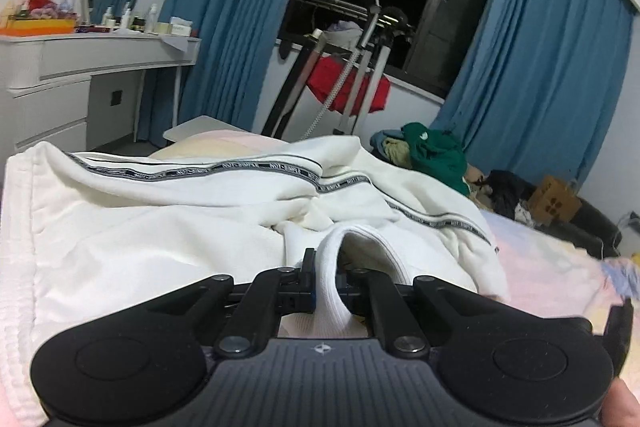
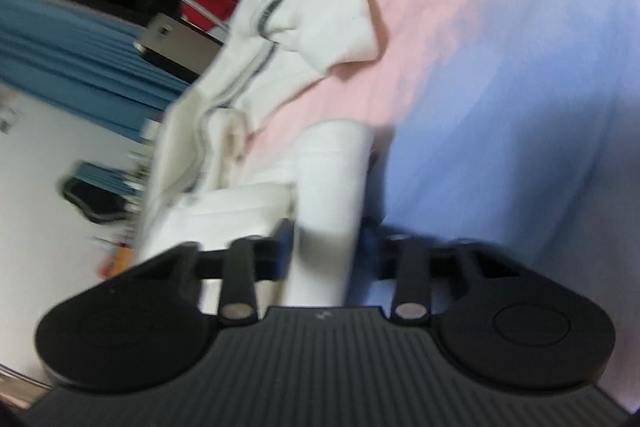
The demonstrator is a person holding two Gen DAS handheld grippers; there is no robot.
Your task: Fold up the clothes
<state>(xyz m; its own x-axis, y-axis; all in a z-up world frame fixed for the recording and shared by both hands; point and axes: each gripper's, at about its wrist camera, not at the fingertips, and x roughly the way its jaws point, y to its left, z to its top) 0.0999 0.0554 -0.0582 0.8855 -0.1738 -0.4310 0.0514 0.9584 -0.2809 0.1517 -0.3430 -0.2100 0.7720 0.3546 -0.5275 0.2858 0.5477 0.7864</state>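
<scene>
We have both cuffs pinched: the left gripper (image 1: 326,287) is closed on one ribbed cuff (image 1: 332,267), the right gripper (image 2: 326,247) clamped on the other cuff (image 2: 332,187). The white top (image 1: 180,211) lies rumpled on the bed (image 2: 500,87). We judge this the grasp step; next, draw the sleeves out flat. Open sheet lies right; a clothes pile (image 1: 432,151) crowds the far edge.
</scene>
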